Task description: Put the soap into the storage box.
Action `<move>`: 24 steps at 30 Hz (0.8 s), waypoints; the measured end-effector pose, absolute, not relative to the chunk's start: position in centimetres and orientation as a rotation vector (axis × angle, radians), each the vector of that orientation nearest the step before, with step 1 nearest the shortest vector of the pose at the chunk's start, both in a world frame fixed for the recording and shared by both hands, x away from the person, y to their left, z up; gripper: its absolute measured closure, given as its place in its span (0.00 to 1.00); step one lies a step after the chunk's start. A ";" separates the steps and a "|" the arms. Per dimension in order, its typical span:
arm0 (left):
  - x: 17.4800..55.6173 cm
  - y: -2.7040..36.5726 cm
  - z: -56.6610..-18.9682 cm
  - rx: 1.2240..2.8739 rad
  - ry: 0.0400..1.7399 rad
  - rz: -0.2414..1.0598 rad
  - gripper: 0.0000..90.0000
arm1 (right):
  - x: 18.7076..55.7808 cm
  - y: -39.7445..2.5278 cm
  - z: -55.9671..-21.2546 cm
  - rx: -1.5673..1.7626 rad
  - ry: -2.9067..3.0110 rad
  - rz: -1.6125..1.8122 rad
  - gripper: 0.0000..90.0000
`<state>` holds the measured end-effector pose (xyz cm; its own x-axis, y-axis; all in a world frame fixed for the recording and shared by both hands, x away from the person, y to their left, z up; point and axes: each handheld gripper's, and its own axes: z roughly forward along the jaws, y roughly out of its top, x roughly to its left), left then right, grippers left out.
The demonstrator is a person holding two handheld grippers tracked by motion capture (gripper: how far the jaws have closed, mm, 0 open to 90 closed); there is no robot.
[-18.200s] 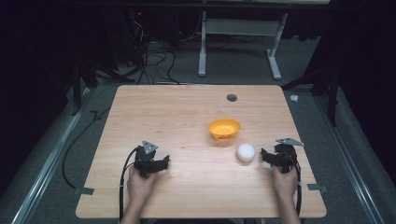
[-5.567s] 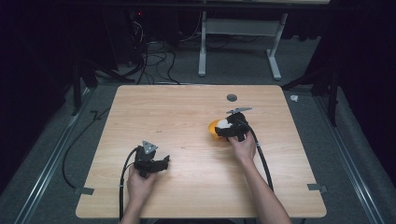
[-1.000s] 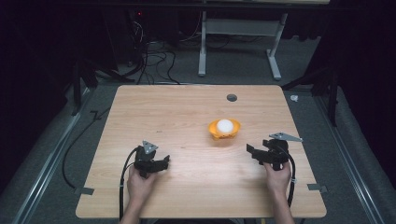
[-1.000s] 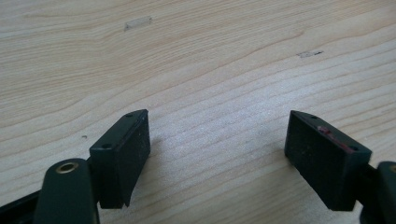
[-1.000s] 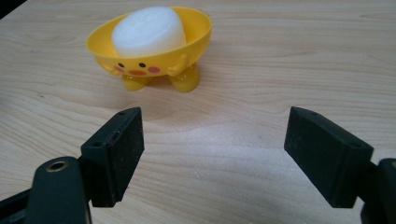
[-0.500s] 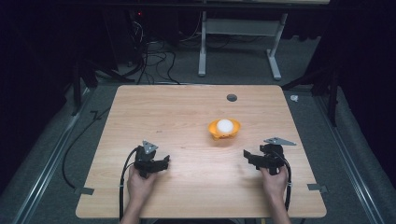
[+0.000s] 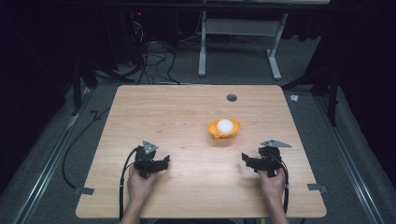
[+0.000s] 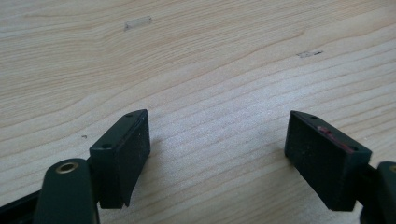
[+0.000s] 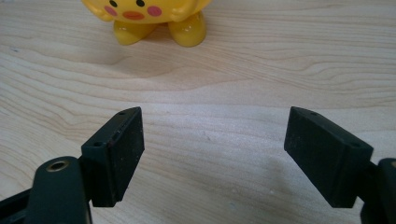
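Your left gripper (image 7: 159,163) and right gripper (image 7: 250,160) rest low over the wooden table (image 7: 154,112), jaws spread wide, gripping nothing. The white ball (image 7: 224,125) sits in the yellow duck-faced bowl (image 7: 224,129), just ahead of your right gripper.

Legible text, labels, brands, numbers, signs: none on any surface seen from where I stand.

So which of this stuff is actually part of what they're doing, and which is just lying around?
Part of the job, I'd guess:
white ball
yellow chick-faced bowl holding it
left gripper, right gripper, both open and empty

Just lying about:
dark round hole in the wooden table
tape bits on the table edges
cables on the floor
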<state>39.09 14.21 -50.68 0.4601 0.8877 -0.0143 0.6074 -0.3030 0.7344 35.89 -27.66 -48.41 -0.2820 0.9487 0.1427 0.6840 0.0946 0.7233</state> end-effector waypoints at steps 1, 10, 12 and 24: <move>39.1 14.2 -50.7 2.027 1.242 0.528 0.25 | 35.9 -27.6 -48.5 1.604 2.021 0.999 0.23; 39.1 14.2 -50.7 2.028 1.242 0.527 0.25 | 35.8 -27.4 -49.0 1.592 2.031 0.967 0.23; 39.1 14.2 -50.7 2.027 1.242 0.528 0.25 | 35.8 -27.4 -49.1 1.593 2.034 0.958 0.23; 39.1 14.2 -50.7 2.027 1.242 0.529 0.25 | 35.8 -26.8 -49.9 1.574 2.049 0.900 0.23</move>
